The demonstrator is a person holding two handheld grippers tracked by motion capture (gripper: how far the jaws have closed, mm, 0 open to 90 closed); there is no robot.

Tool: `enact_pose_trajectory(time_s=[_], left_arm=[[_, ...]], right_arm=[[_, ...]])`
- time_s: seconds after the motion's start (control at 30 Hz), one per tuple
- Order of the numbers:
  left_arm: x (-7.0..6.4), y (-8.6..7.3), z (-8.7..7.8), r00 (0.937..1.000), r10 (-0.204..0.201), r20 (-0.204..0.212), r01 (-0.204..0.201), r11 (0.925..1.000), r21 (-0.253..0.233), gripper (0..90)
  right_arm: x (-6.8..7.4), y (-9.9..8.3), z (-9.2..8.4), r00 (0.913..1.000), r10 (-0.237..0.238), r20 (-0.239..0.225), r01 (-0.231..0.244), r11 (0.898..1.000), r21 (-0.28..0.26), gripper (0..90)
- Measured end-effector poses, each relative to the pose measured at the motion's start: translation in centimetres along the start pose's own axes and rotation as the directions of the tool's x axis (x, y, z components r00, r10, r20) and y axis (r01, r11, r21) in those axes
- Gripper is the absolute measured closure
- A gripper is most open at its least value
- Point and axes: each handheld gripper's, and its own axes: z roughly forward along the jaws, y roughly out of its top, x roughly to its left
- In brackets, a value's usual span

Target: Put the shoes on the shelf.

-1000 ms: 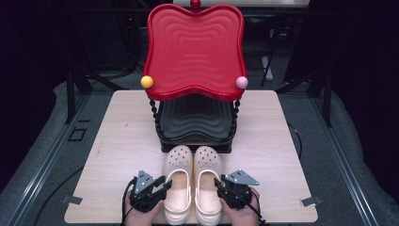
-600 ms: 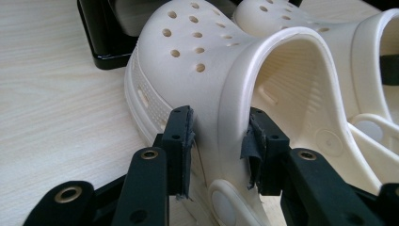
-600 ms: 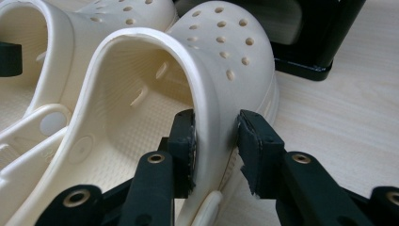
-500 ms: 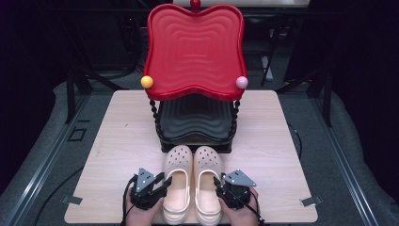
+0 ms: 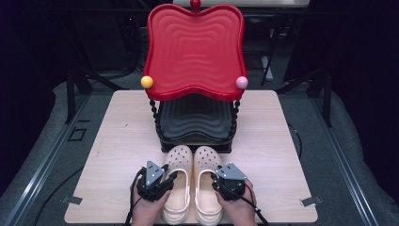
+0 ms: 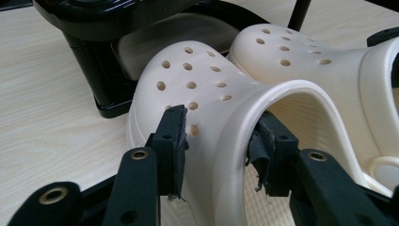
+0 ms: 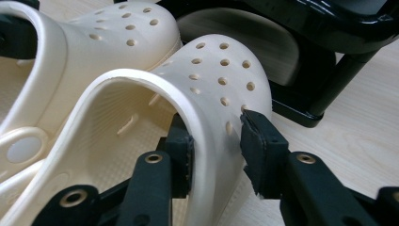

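Two cream clogs stand side by side, toes toward the rack: the left clog [image 5: 179,157] [image 6: 197,80] and the right clog [image 5: 207,157] [image 7: 221,70]. My left gripper [image 5: 170,178] [image 6: 219,141] straddles the left clog's outer side wall, one pad outside and one inside. Its jaws have just been opening and sit loosely on the wall. My right gripper [image 5: 215,181] [image 7: 216,141] straddles the right clog's outer wall the same way. Its jaws have just closed a little, and a thin gap remains at the outer pad [image 7: 256,146]. Both clogs rest on the table [image 5: 117,141].
A two-tier rack stands just beyond the clogs' toes: a wavy red top tray [image 5: 195,52] on beaded black posts over a black lower tray [image 5: 195,117]. A yellow ball [image 5: 147,81] and a pink ball [image 5: 242,82] cap its front corners. Bare wood lies to both sides.
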Motion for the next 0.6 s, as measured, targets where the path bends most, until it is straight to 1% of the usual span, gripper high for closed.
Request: enact_pose_trajectory(time_s=[0.03,0.07,0.13,0.2,0.23,0.27,0.3,0.33,0.37,0.4,0.47,0.5,0.53,0.57,0.6], left_arm=[[0.0,0.0,0.0,1.0,0.001,-0.002,-0.001,1.0,0.001,60.2],[0.0,0.0,0.0,1.0,0.0,-0.002,0.0,1.0,0.001,61.3],[0.0,0.1,-0.1,1.0,-0.007,0.0,0.007,1.0,-0.001,63.0],[0.0,0.2,-0.2,1.0,-0.001,-0.001,0.001,1.0,0.009,64.7],[-0.1,0.2,-0.2,1.0,-0.003,0.0,0.003,1.0,0.008,65.9],[-0.2,0.2,-0.3,1.0,0.003,0.0,-0.003,1.0,0.007,67.9],[-0.2,0.1,-0.4,1.0,0.006,0.001,-0.006,0.9999,0.009,69.6],[-0.4,0.0,-0.5,1.0,-0.001,0.005,0.001,1.0,0.005,70.5],[-0.4,0.0,-0.6,0.9999,0.01,-0.002,-0.01,0.9999,0.004,71.0],[-0.5,0.0,-0.7,0.9999,0.012,-0.001,-0.012,0.9999,-0.002,71.6],[-0.4,0.0,-0.9,0.9999,0.01,0.002,-0.01,0.9999,0.0,71.9],[-0.3,0.0,-1.0,1.0,0.004,0.002,-0.004,1.0,-0.001,72.3],[-0.3,0.0,-1.1,1.0,0.0,0.004,0.0,1.0,-0.008,72.8],[-0.2,0.1,-1.3,1.0,0.004,0.001,-0.004,0.9999,-0.013,73.3],[-0.2,0.2,-1.5,1.0,0.002,0.002,-0.002,0.9999,-0.014,74.2]], right_arm=[[0.1,0.0,0.1,1.0,-0.001,0.008,0.001,1.0,-0.013,67.1],[0.1,0.0,-0.1,0.9999,-0.009,0.011,0.009,1.0,0.005,68.7],[0.3,0.1,0.0,0.9994,-0.018,0.03,0.018,1.0,-0.005,71.7],[0.6,0.3,-0.3,0.999,-0.029,0.034,0.028,0.999,0.018,73.7],[0.7,0.4,-0.4,0.9989,-0.027,0.037,0.026,0.999,0.023,74.0],[0.9,0.4,-0.2,0.9989,-0.017,0.043,0.017,1.0,0.003,74.6],[1.0,0.4,-0.5,0.9988,-0.007,0.049,0.007,1.0,0.011,75.5],[1.0,0.4,-0.5,0.9985,-0.005,0.055,0.005,1.0,0.0,75.7],[1.0,0.4,-0.5,0.9983,0.005,0.058,-0.005,1.0,-0.002,76.3],[1.0,0.5,-0.8,0.9986,0.011,0.052,-0.012,1.0,0.015,76.4],[1.0,0.4,-0.9,0.9983,0.018,0.055,-0.018,1.0,0.008,76.7],[1.0,0.4,-1.2,0.9984,0.023,0.052,-0.025,0.999,0.027,77.2],[1.0,0.4,-1.3,0.9983,0.026,0.053,-0.028,0.999,0.024,77.5],[1.0,0.4,-1.4,0.9979,0.031,0.056,-0.031,0.999,0.013,78.1],[0.9,0.4,-1.6,0.9978,0.03,0.059,-0.031,0.999,0.015,78.9]])
